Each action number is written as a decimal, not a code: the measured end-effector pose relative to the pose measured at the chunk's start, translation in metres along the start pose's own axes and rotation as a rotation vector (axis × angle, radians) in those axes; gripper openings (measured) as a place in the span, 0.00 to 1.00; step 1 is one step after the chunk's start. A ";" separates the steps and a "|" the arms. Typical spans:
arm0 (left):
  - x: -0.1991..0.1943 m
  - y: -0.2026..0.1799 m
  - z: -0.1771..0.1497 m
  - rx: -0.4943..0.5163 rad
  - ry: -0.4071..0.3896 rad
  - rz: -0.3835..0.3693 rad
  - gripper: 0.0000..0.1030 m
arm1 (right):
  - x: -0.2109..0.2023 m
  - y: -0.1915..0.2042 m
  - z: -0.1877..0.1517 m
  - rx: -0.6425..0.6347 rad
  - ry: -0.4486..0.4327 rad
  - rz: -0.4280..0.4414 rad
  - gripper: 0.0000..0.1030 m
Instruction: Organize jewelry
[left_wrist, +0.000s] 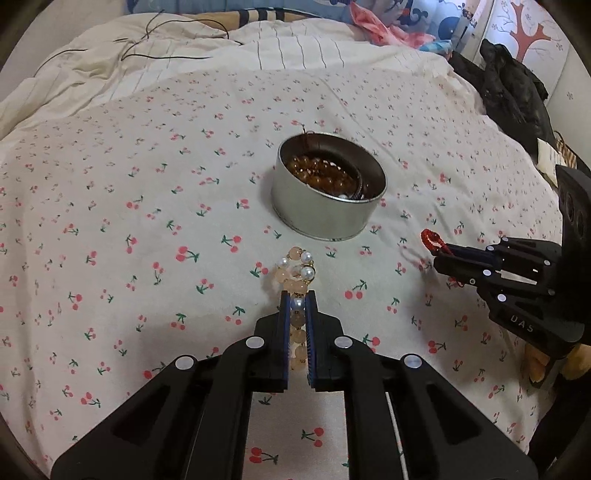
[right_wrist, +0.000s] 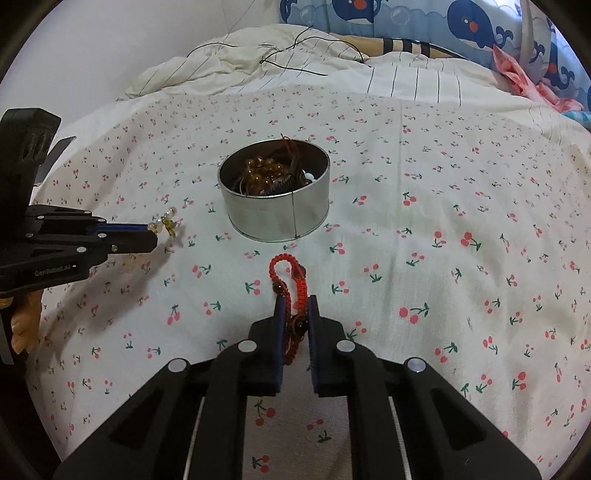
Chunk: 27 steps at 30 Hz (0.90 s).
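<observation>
Beads first, in the left wrist view: the left gripper (left_wrist: 297, 301) has its jaws closed on a peach and pearl bead bracelet (left_wrist: 298, 275), which pokes out ahead of the tips above the cherry-print bedsheet (left_wrist: 147, 221). Beyond it stands a round metal tin (left_wrist: 325, 218) holding amber beads (left_wrist: 317, 173). At right, the right gripper (left_wrist: 437, 254) pinches a red cord bracelet (left_wrist: 430, 238).

From the right wrist view, the right gripper (right_wrist: 296, 308) has its jaws clamped on the red cord bracelet (right_wrist: 291, 273), just short of the tin (right_wrist: 277, 218). The left gripper (right_wrist: 153, 234) carries the bead bracelet (right_wrist: 166, 221) at left.
</observation>
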<state>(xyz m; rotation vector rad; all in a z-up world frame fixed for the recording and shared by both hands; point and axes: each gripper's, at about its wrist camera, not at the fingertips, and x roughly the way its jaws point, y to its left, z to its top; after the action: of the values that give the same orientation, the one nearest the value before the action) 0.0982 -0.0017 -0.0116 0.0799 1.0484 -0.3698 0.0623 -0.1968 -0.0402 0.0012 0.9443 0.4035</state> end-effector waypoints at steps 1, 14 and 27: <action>0.000 -0.001 0.001 0.004 -0.004 0.000 0.07 | 0.000 -0.001 0.000 0.003 -0.002 0.000 0.11; -0.006 -0.033 0.017 0.092 -0.041 0.013 0.07 | 0.008 -0.003 -0.003 0.033 0.039 0.022 0.12; -0.003 -0.050 0.044 0.123 -0.077 0.052 0.07 | 0.002 -0.010 -0.005 0.076 0.024 0.038 0.12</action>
<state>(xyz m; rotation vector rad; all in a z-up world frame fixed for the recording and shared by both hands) 0.1163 -0.0585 0.0187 0.2014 0.9450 -0.3876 0.0631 -0.2061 -0.0462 0.0840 0.9836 0.4031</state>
